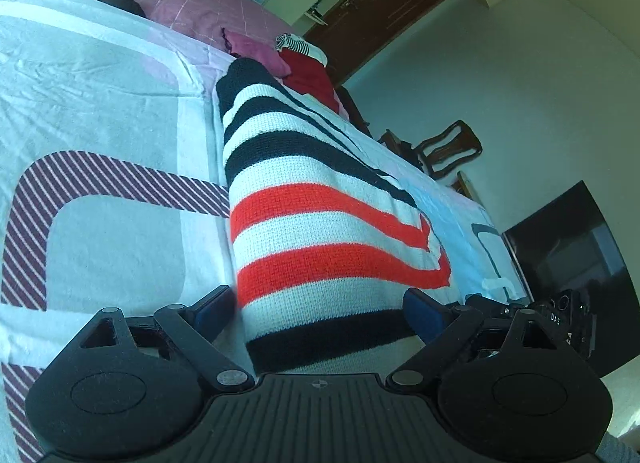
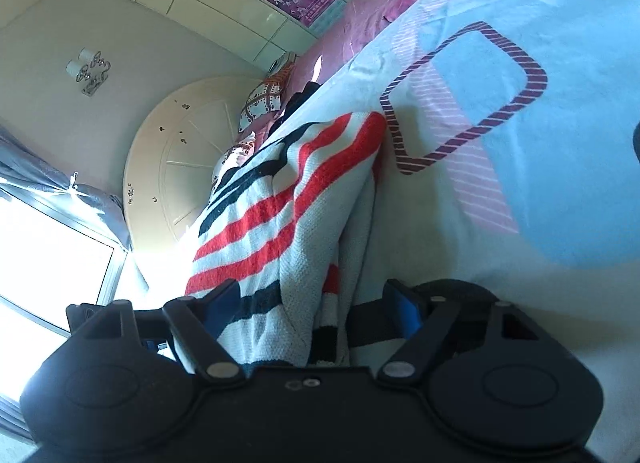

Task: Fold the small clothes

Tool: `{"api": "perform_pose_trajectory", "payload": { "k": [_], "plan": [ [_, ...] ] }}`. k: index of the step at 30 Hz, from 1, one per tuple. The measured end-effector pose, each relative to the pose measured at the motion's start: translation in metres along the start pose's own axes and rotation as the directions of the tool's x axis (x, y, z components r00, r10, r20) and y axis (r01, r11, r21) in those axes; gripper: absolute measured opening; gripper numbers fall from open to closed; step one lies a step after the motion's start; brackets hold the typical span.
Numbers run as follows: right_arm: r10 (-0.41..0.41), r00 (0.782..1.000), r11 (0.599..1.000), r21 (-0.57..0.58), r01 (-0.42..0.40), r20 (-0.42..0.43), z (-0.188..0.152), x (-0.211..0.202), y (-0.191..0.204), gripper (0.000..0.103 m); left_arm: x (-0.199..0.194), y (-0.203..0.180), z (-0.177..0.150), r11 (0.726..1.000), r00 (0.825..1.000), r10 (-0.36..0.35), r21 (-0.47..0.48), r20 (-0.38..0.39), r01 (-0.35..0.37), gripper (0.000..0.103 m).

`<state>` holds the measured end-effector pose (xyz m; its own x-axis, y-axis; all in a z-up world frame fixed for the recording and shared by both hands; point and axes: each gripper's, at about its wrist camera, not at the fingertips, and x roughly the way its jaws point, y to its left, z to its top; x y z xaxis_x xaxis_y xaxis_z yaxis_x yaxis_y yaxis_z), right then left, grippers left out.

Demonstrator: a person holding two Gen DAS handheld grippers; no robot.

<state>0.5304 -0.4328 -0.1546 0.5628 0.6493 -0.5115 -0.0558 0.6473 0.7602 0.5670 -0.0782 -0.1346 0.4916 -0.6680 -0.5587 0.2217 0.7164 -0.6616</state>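
A striped knit sweater point(image 1: 320, 223) is lying on a bed point(image 1: 100, 103), folded into a long band near one side edge, with its long axis running away from both grippers toward the far end, where pink pillows point(image 1: 208, 11) and a red garment point(image 1: 312, 79) are sitting.

The left gripper point(image 1: 320, 311) is hovering low over the sweater's near end, tilted downward, its jaws standing wide — the blue pads point(image 1: 420, 313) are flanking the knit on both sides without pressing it.

The right gripper point(image 2: 310, 307) is also angled down at the near end, seen from the other side. Its jaws are spread too, with a thick fold of the sweater point(image 2: 288, 223) bunched between the pads point(image 2: 400, 305); they do not appear to be squeezing it, so the cloth seems released rather than held.

Both hands look about equally near. The sweater's near short edge lies directly ahead of each gripper, so a lengthwise fold would probably mean pinching that edge and carrying it toward the far end.
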Motion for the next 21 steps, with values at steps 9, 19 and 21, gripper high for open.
{"api": "perform_pose_trajectory", "payload": {
  "k": [9, 19, 21],
  "plan": [
    [0.026, 0.998, 0.996, -0.086, -0.031, -0.059, 0.013, 0.023, 0.010, 0.077, 0.015, -0.008, 0.003, 0.999, 1.000, -0.010, 0.034, 0.005, 0.010, 0.090],
    [0.023, 0.996, 0.989, -0.145, -0.036, -0.086, 0.013, 0.021, 0.012, 0.065, 0.010, -0.003, 0.002, 0.999, 1.000, -0.003, 0.048, 0.006, 0.002, 0.083],
    [0.010, 0.996, 0.987, -0.157, -0.023, -0.083, 0.015, 0.027, 0.017, 0.065, 0.014, -0.009, 0.003, 0.997, 1.000, 0.019, 0.074, 0.008, -0.019, 0.083]
  ]
}}
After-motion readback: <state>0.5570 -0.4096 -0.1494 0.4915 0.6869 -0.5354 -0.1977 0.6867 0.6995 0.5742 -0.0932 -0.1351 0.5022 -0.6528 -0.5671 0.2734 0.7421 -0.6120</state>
